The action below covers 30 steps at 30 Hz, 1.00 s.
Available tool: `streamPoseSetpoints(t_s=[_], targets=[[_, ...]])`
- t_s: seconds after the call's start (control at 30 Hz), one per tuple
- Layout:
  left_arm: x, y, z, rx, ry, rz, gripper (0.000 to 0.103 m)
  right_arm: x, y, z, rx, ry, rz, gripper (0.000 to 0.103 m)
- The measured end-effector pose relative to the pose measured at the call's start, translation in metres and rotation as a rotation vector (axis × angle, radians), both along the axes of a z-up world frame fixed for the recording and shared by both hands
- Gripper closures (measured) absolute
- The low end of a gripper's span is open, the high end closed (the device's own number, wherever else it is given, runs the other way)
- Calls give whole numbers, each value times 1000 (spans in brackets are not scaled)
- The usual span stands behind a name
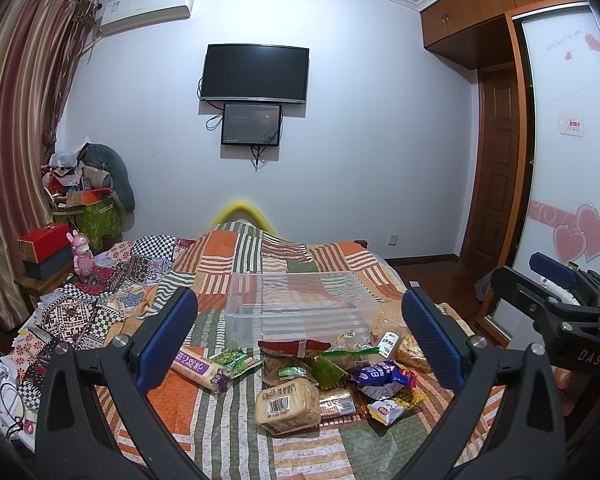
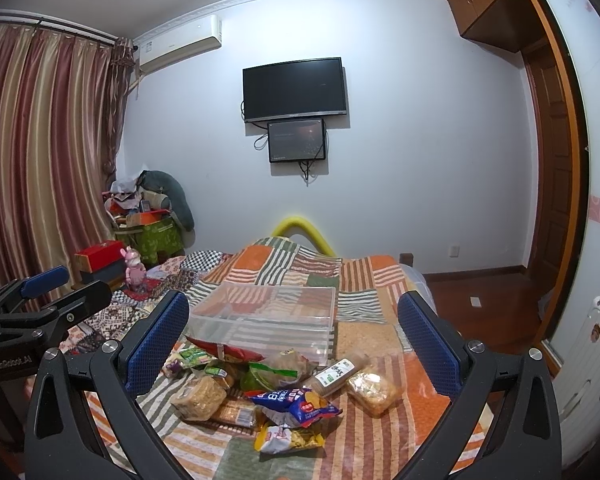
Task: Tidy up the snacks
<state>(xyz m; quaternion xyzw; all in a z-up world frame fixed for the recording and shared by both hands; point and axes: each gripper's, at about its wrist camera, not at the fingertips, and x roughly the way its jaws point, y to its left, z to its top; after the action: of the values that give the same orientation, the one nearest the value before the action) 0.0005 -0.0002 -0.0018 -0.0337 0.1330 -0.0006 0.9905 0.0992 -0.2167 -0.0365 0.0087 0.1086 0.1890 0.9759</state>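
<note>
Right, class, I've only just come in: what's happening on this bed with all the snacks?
A person holds a two-finger gripper in each hand above a patchwork bedspread. Both the left gripper and the right gripper are open and hold nothing. A pile of snack packets, including a blue bag and a block of crackers, lies loose on the bed. Just behind it sits a clear plastic bin, apparently with nothing in it. No sorting appears to have been done yet.

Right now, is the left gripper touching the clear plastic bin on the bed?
Apart. In the right wrist view the left gripper hangs open off to the side, with patterned bedding between it and the clear bin.
</note>
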Motion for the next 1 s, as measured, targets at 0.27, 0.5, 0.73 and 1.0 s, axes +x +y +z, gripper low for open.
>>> streamPoseSetpoints(t_s=[0.27, 0.5, 0.73, 1.0], targets=[[-1, 0, 1, 1, -1, 0, 0, -2, 2, 2, 1, -2, 6, 0], [-1, -2, 1, 5, -3, -1, 0, -2, 3, 3, 2, -2, 7, 0], [-2, -3, 2, 5, -2, -3, 0, -2, 4, 4, 2, 1, 7, 0], [15, 6, -13, 0, 72, -14, 0, 12, 3, -11, -26, 41, -10, 0]])
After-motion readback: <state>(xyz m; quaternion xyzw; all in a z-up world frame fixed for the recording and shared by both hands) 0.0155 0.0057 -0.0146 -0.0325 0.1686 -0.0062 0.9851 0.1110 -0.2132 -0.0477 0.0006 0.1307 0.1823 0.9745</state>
